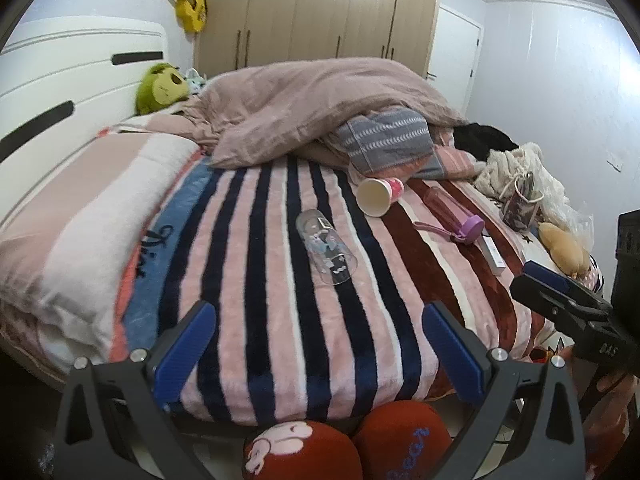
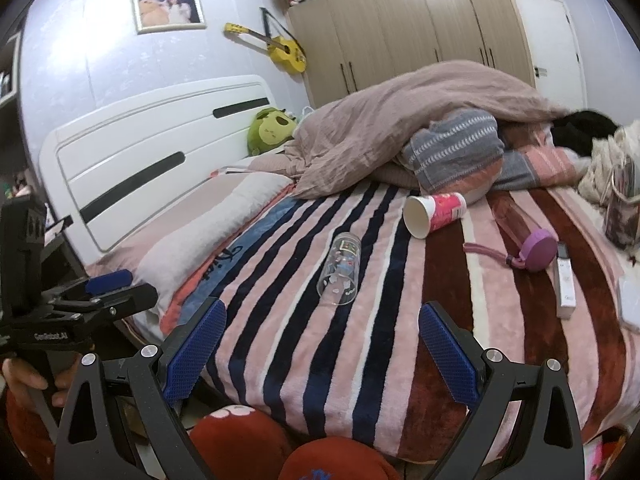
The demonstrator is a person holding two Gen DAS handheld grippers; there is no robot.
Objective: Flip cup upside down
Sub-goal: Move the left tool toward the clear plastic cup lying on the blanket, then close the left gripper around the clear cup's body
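Note:
A clear glass cup (image 1: pixel 326 251) with printed pictures lies on its side on the striped blanket (image 1: pixel 280 320), mouth toward me; it also shows in the right wrist view (image 2: pixel 340 274). A paper cup (image 1: pixel 378 196) with a pink print lies on its side farther back, also in the right wrist view (image 2: pixel 430 212). My left gripper (image 1: pixel 320 320) is open and empty above the bed's near edge, short of the glass. My right gripper (image 2: pixel 322 324) is open and empty, also short of the glass. Each gripper shows at the edge of the other's view.
A pink bottle with a purple lid (image 2: pixel 528 240) and a white box (image 2: pixel 564 284) lie to the right. A bunched duvet (image 1: pixel 320 108), a green plush (image 1: pixel 160 86) and clothes (image 1: pixel 516 172) fill the far side. Red slippers (image 1: pixel 344 444) are below.

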